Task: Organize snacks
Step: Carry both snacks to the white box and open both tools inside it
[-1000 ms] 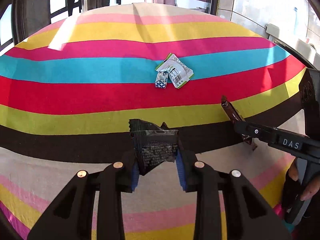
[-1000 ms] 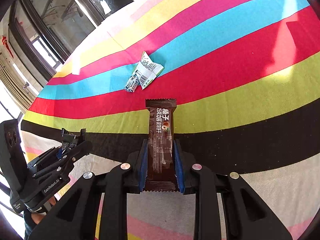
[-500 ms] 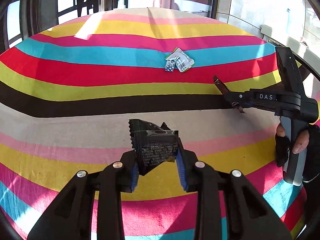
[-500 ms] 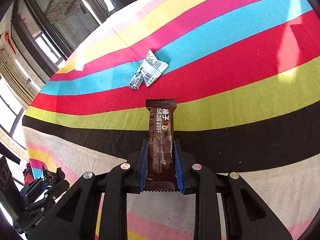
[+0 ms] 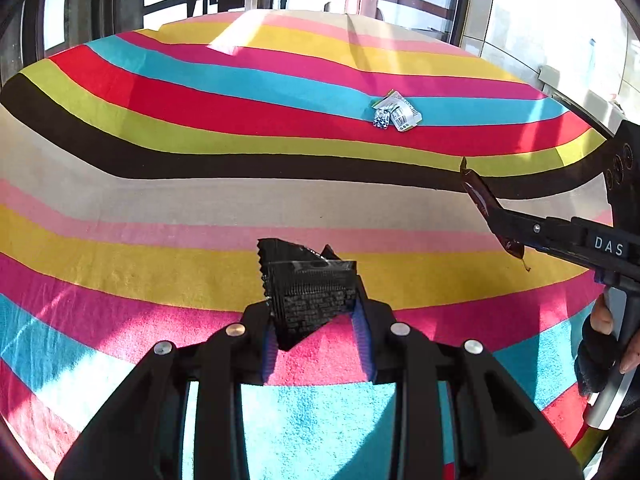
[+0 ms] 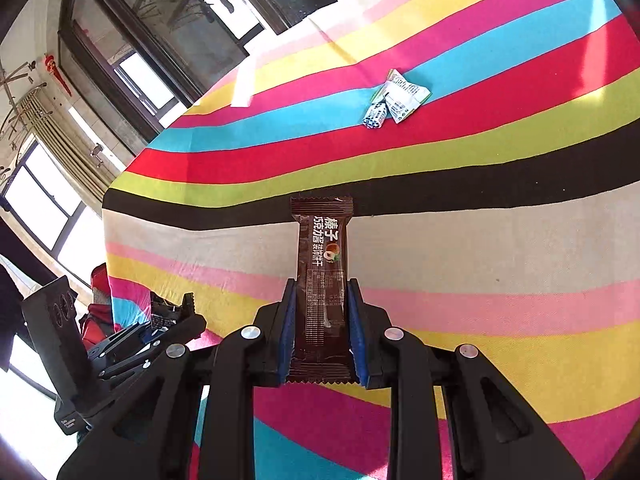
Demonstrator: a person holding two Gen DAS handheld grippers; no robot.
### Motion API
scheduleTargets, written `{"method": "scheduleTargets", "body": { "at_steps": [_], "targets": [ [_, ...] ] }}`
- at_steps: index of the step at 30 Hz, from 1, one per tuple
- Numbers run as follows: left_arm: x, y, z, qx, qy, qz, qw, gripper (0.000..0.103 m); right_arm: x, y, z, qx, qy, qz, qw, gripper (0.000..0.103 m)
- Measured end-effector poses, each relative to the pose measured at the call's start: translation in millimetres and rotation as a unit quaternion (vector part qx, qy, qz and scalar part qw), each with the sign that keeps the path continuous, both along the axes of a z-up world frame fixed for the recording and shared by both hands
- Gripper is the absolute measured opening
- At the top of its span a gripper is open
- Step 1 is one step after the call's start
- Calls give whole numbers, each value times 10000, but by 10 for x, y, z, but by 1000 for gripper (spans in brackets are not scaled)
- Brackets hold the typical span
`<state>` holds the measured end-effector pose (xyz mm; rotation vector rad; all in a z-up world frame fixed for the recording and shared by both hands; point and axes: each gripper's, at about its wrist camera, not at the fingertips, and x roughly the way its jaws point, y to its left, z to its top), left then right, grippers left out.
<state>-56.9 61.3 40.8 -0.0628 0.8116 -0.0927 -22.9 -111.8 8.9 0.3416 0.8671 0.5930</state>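
Observation:
My left gripper [image 5: 316, 312] is shut on a crumpled black snack packet [image 5: 310, 290], held above the striped cloth. My right gripper [image 6: 322, 312] is shut on a long brown chocolate wafer bar [image 6: 322, 264], pointing away from me. The right gripper also shows at the right edge of the left wrist view [image 5: 496, 220], holding the brown bar [image 5: 476, 192]. The left gripper shows at lower left of the right wrist view [image 6: 176, 316]. A white-green packet [image 5: 402, 112] and a small blue-white packet [image 5: 382, 119] lie together on the blue and red stripes far ahead; both also show in the right wrist view [image 6: 402, 96].
The table carries a rainbow-striped cloth [image 5: 200, 128]. Windows and dark frames [image 6: 152, 52] stand beyond the far edge. The cloth's left edge [image 6: 106, 216] drops off in the right wrist view.
Both grippers have pulled back toward me with their snacks; the two lying packets now look farther away. Both grips are unchanged.

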Motion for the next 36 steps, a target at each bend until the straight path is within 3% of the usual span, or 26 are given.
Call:
{"method": "scheduleTargets", "body": {
  "at_steps": [22, 36],
  "targets": [
    [-846, 573, 16, -190, -111, 575, 9981, 32, -913, 857, 289, -461, -606, 975, 9923, 25],
    [-1282, 935, -8, -215, -128, 938, 9953, 32, -1202, 1393, 279, -722, -688, 1613, 9819, 25]
  ]
}}
